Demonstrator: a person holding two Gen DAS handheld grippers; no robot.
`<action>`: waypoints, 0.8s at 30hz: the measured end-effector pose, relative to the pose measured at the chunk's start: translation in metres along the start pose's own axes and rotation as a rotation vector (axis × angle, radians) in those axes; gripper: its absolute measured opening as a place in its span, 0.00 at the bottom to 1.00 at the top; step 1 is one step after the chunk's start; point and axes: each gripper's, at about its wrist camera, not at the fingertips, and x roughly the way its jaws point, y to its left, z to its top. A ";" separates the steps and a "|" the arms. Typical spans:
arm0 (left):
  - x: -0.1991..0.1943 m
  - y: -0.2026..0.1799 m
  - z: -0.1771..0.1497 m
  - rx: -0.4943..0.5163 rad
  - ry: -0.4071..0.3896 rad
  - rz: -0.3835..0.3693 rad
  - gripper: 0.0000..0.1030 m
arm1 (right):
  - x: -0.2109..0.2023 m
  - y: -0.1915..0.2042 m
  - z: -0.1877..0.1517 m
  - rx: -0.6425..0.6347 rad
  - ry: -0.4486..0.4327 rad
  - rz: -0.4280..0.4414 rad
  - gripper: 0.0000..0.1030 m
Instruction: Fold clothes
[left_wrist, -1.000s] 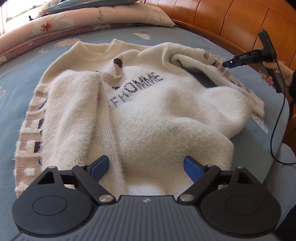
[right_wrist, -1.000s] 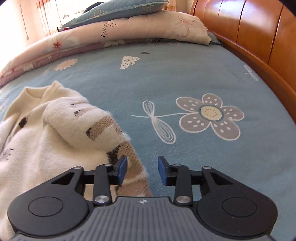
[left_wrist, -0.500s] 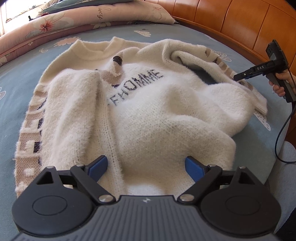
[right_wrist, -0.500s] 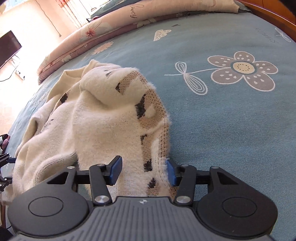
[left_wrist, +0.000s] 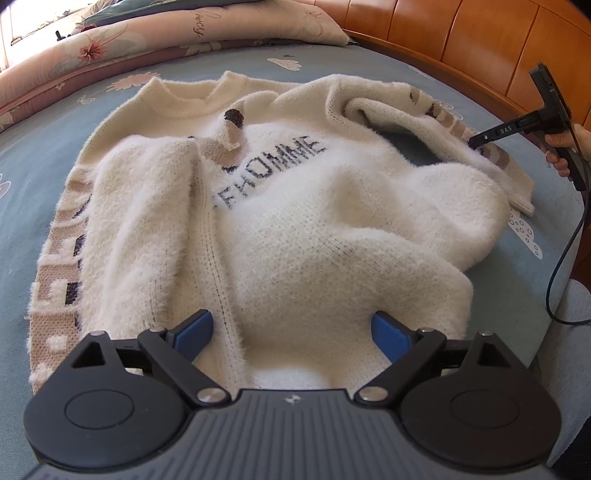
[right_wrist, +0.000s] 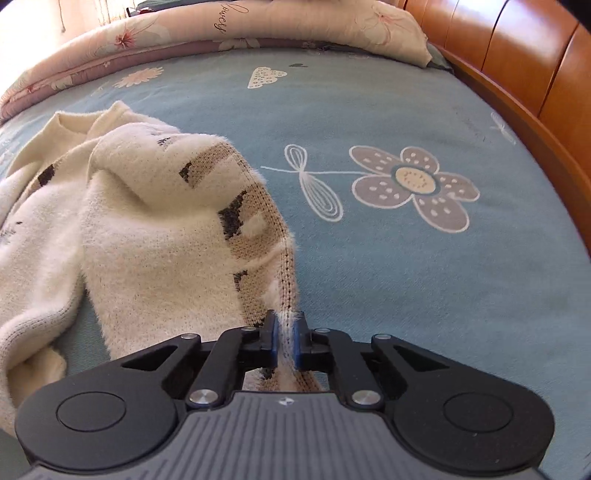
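— Gripper-wise, starting at the left: how is the left gripper standing?

— Its blue pads are sitting wide apart over the near hem of the cream sweater, with the fuzzy knit lying between them and nothing pinched.

— And the sweater itself?

— It is lying front up on the blue floral bedsheet, collar pointing toward the folded quilt at the far end. One sleeve, banded in beige and dark blocks, is running down the left edge; its cuff seems to be folded onto the chest beside the dark lettering, though the fluff is making that hard to read.

— Moving right?

— The other sleeve is stretching out toward the wooden headboard. A hand is holding the right gripper there.

— Closed?

— Yes, its jaws are pressing together on the sleeve's ribbed cuff edge, with white fibres poking out between the pads. A dark cable is hanging from its handle.
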 end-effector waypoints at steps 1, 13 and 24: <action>0.000 0.000 0.000 0.000 -0.001 0.000 0.90 | -0.002 0.002 0.005 -0.035 -0.012 -0.056 0.08; 0.003 0.003 0.003 -0.004 0.007 -0.005 0.90 | 0.049 -0.010 0.058 -0.239 -0.015 -0.437 0.08; 0.006 0.007 0.004 -0.021 0.011 -0.008 0.92 | 0.118 -0.017 0.065 -0.239 0.061 -0.511 0.10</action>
